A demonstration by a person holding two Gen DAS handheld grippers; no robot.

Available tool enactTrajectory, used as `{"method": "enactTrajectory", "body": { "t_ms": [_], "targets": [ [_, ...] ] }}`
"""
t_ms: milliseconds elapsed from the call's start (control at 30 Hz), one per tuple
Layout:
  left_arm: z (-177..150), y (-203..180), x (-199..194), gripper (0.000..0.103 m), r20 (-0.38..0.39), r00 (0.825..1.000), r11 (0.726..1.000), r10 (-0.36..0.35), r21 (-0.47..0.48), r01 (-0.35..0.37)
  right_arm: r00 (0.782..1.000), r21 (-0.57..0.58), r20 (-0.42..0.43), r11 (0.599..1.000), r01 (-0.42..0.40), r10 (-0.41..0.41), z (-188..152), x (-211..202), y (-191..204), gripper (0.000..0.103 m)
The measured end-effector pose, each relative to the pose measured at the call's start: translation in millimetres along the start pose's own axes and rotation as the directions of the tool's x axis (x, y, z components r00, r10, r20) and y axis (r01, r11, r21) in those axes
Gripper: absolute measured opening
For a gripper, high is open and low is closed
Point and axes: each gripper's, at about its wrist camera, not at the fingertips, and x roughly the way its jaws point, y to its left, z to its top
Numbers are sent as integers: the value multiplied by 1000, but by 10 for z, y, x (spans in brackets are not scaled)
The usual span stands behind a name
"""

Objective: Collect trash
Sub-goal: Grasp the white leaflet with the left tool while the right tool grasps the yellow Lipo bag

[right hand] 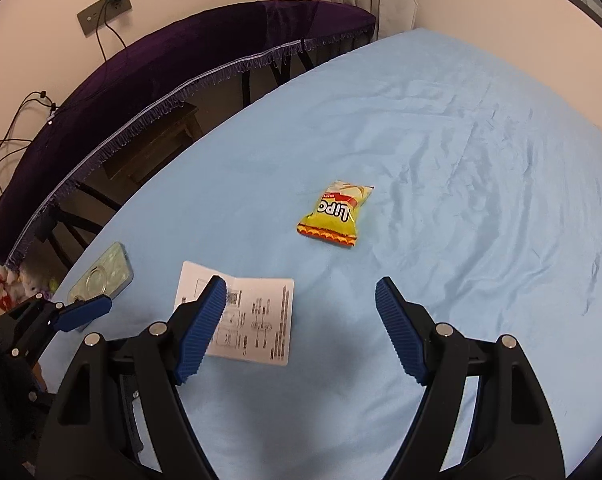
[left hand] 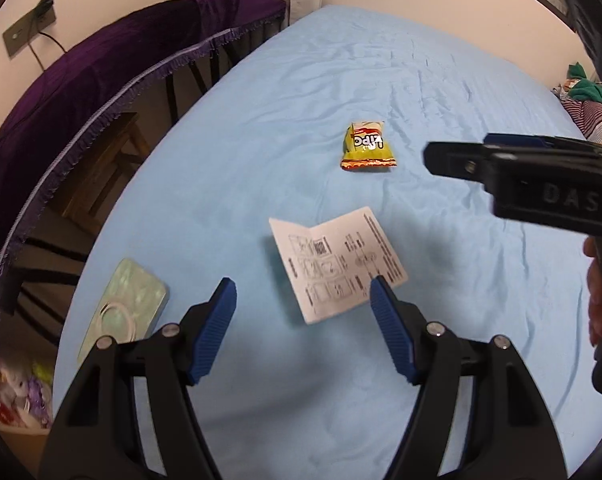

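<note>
A yellow snack packet [left hand: 367,148] [right hand: 337,214] lies flat on the light blue bed sheet [left hand: 381,60] [right hand: 461,140]. Nearer to me lies a folded white instruction leaflet [left hand: 337,264] [right hand: 253,320]. My left gripper [left hand: 303,300] hovers open over the sheet, its right pad at the leaflet's near edge, nothing between the fingers. My right gripper [right hand: 301,300] is open and empty too; its left pad overlaps the leaflet in the picture, and the packet lies ahead of it. Each gripper shows in the other's view: the right [left hand: 453,160] side-on, the left [right hand: 81,314] at the lower left.
A phone with a pale green case [left hand: 125,308] [right hand: 101,276] lies near the bed's left edge. Beyond that edge stands furniture draped in purple cloth [left hand: 101,64] [right hand: 181,64], a wooden stool [right hand: 157,152] beneath. Clothes [left hand: 585,100] are piled at the far right.
</note>
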Motion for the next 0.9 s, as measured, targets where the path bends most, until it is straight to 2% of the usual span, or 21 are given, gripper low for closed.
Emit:
{"method": "enactTrajectory", "body": {
  "t_ms": [367, 633, 733, 800, 833, 867, 900],
  "targets": [
    [196, 15, 617, 69, -46, 999, 998, -16, 61, 18, 996, 55, -57, 996, 67, -64, 410, 900, -209, 74],
    [243, 72, 898, 67, -85, 994, 997, -73, 14, 75, 989, 53, -112, 993, 102, -95, 476, 1389, -231, 74],
    [238, 78, 969, 48, -103, 990, 995, -99, -10, 99, 986, 46, -129, 993, 112, -105, 473, 1487, -231, 73],
    [235, 102, 1021, 30, -122, 986, 993, -114, -33, 110, 984, 43, -143, 993, 112, -105, 462, 1530, -235, 59],
    [228, 122, 1051, 24, -132, 983, 991, -127, -52, 121, 983, 42, -154, 994, 104, -96, 450, 1546, -236, 57],
    [221, 143, 1069, 14, -140, 981, 989, -138, -69, 129, 983, 39, -155, 994, 103, -95, 440, 1545, -238, 54],
    [215, 160, 1083, 13, -142, 978, 987, -150, -84, 139, 984, 32, -150, 994, 104, -98, 434, 1528, -234, 54]
  ]
}}
